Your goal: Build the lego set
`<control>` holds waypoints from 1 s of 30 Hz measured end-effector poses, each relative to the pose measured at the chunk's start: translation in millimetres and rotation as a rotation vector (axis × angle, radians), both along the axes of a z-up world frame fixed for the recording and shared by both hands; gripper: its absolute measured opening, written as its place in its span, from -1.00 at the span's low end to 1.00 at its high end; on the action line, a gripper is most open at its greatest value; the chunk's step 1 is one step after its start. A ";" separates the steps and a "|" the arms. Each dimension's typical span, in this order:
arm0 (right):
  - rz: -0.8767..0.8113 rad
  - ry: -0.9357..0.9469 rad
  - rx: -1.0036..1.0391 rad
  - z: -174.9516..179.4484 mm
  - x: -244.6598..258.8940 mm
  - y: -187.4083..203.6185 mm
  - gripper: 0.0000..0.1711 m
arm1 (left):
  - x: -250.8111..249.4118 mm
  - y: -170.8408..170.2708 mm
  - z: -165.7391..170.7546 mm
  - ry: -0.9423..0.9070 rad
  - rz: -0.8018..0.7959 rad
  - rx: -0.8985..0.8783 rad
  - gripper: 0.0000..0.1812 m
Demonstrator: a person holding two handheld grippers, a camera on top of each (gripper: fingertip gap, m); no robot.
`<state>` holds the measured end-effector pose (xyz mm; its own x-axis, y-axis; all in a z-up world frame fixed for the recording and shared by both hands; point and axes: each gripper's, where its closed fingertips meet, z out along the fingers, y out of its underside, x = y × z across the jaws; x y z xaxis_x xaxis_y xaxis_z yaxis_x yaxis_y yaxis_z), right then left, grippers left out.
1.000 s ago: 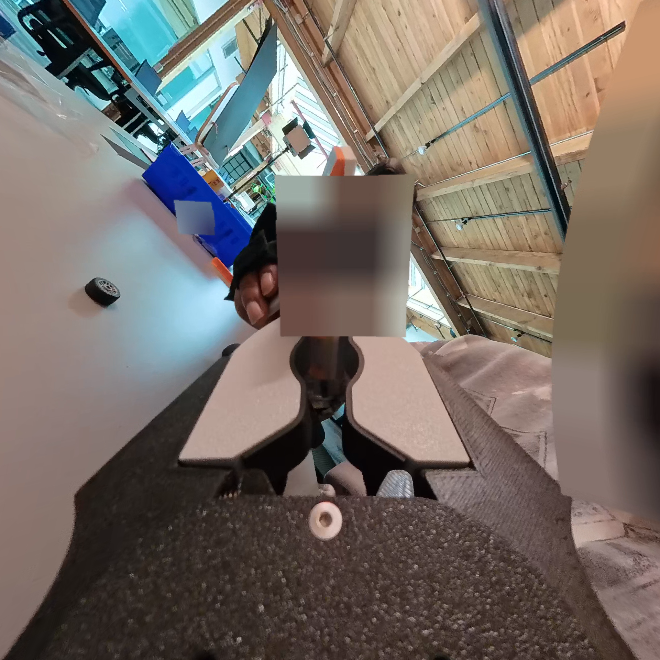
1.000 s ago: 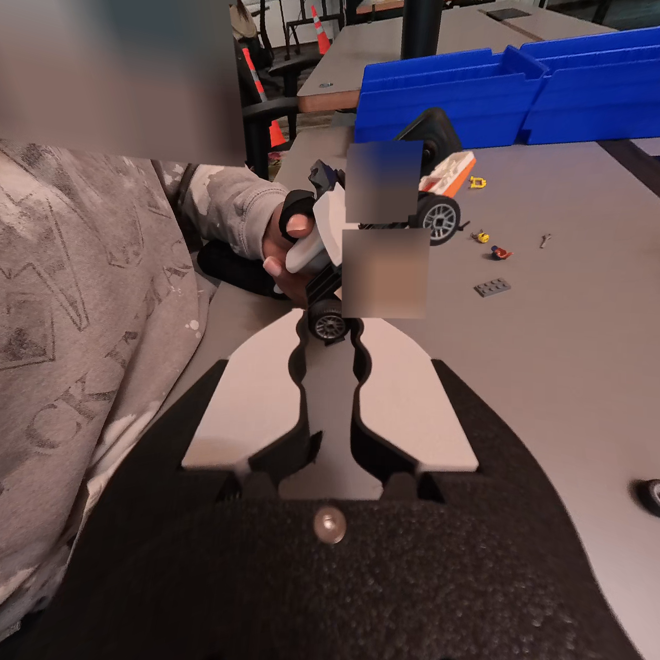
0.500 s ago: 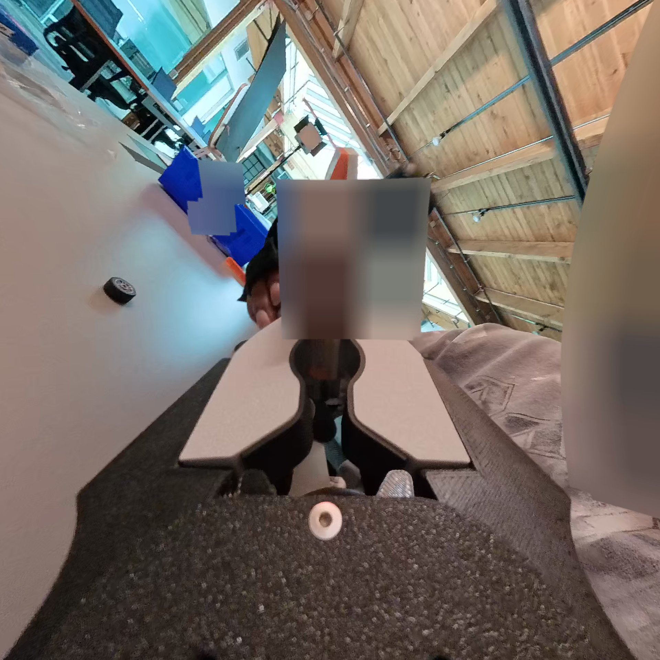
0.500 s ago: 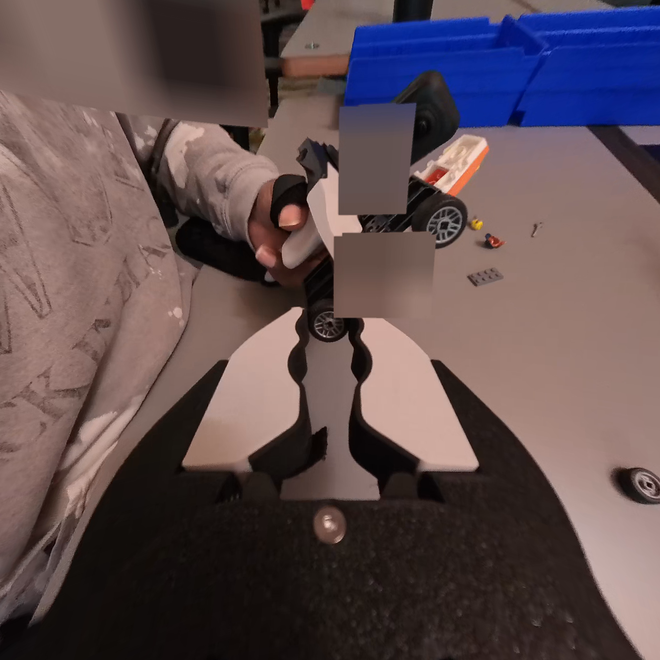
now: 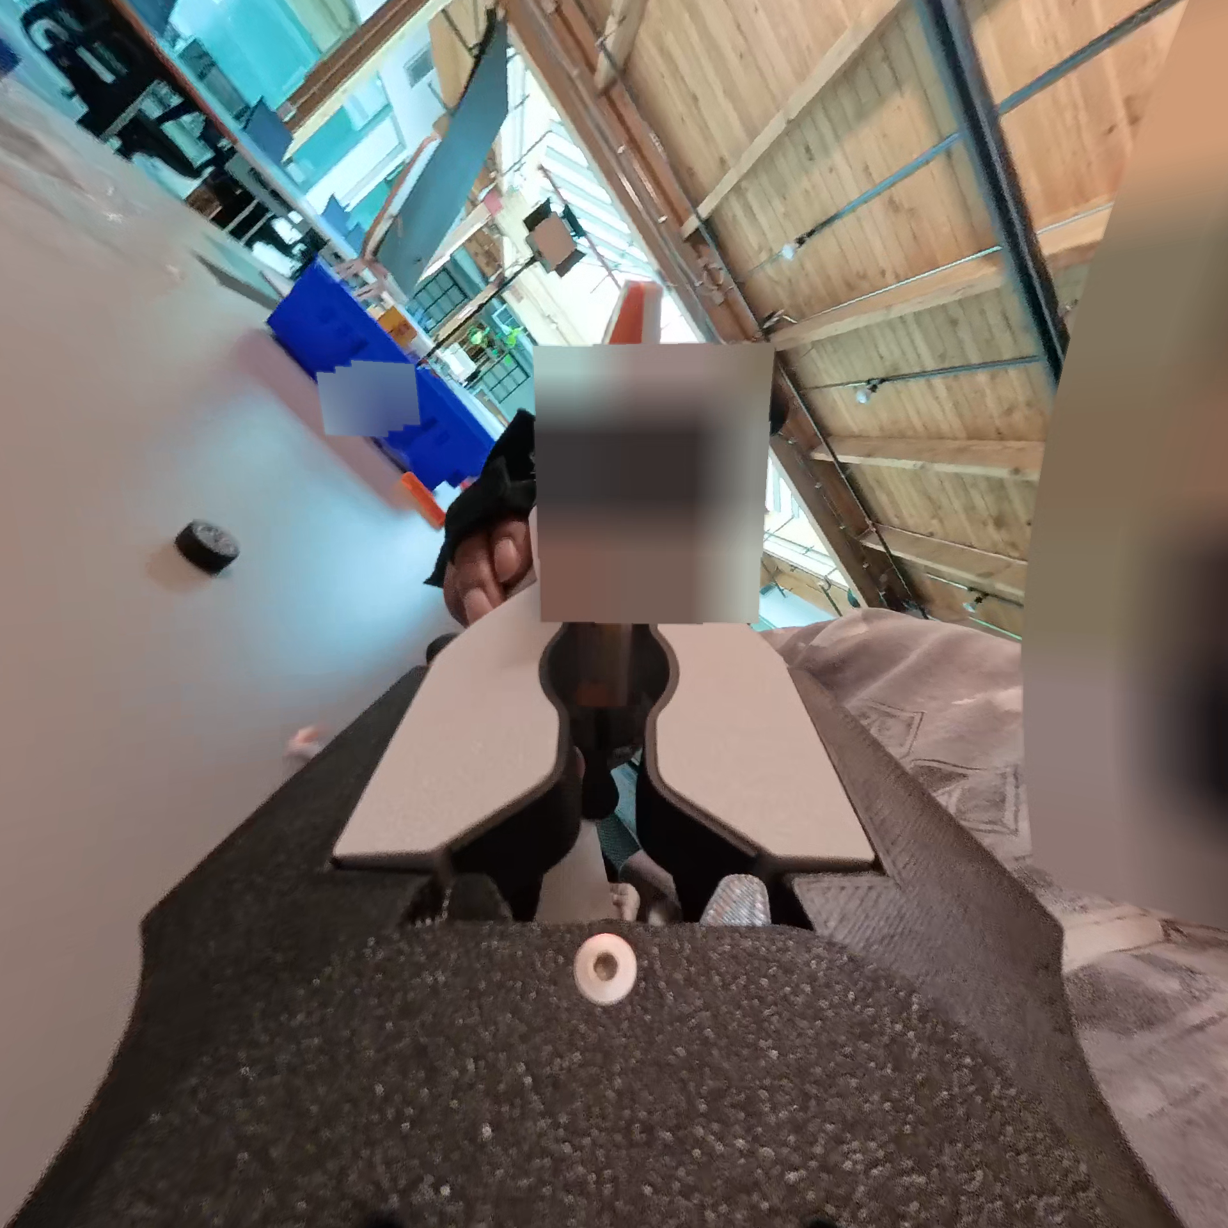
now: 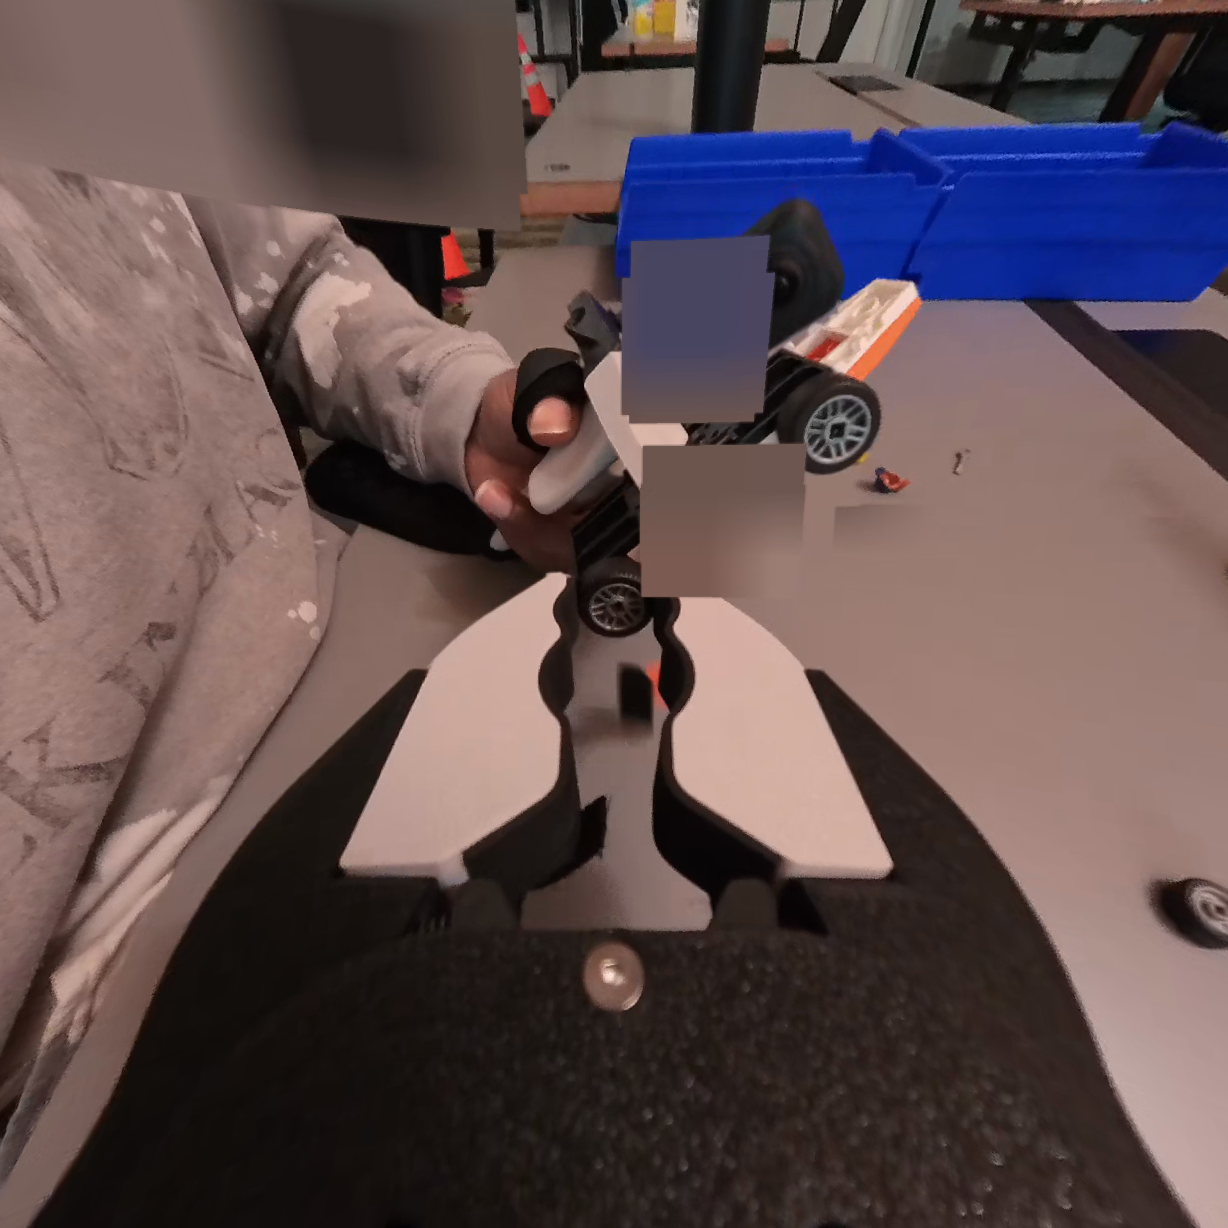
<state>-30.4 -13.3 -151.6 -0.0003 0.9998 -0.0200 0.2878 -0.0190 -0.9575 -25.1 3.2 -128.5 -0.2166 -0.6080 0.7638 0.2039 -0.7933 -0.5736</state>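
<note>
In the right wrist view a partly built lego car (image 6: 857,332), white and orange with a black chassis and a grey-spoked wheel (image 6: 834,425), is held tilted above the grey table (image 6: 997,664). My right gripper (image 6: 614,614) is shut on a small black wheel (image 6: 614,603) at the lower end of the chassis. A hand (image 6: 511,465) holds the left gripper's white handle (image 6: 571,458). In the left wrist view my left gripper (image 5: 608,641) is shut on the car's dark chassis (image 5: 601,684). Blurred patches hide the middle of the car.
A loose wheel lies on the table, seen in the right wrist view (image 6: 1203,910) and the left wrist view (image 5: 206,546). Blue bins (image 6: 997,199) stand at the back. Small loose pieces (image 6: 887,480) lie near the car. A black and orange piece (image 6: 634,691) lies below my right fingers. My two grippers' fingertips are within a few centimetres of each other.
Both grips are unchanged. The two grippers and the car have shifted slightly together, and a small black and orange piece on the table now shows between my right fingers.
</note>
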 end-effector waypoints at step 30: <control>-0.116 -0.018 0.071 14.0 39.7 4.5 -0.60 | 5.4 -31.7 -1.4 0.304 0.236 1.085 -0.83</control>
<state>9.3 -8.9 -137.5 0.1151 0.9920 0.0520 0.3045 0.0146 -0.9524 -19.7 -28.5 -129.9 0.0933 -0.9783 -0.1851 0.0180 0.1875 -0.9821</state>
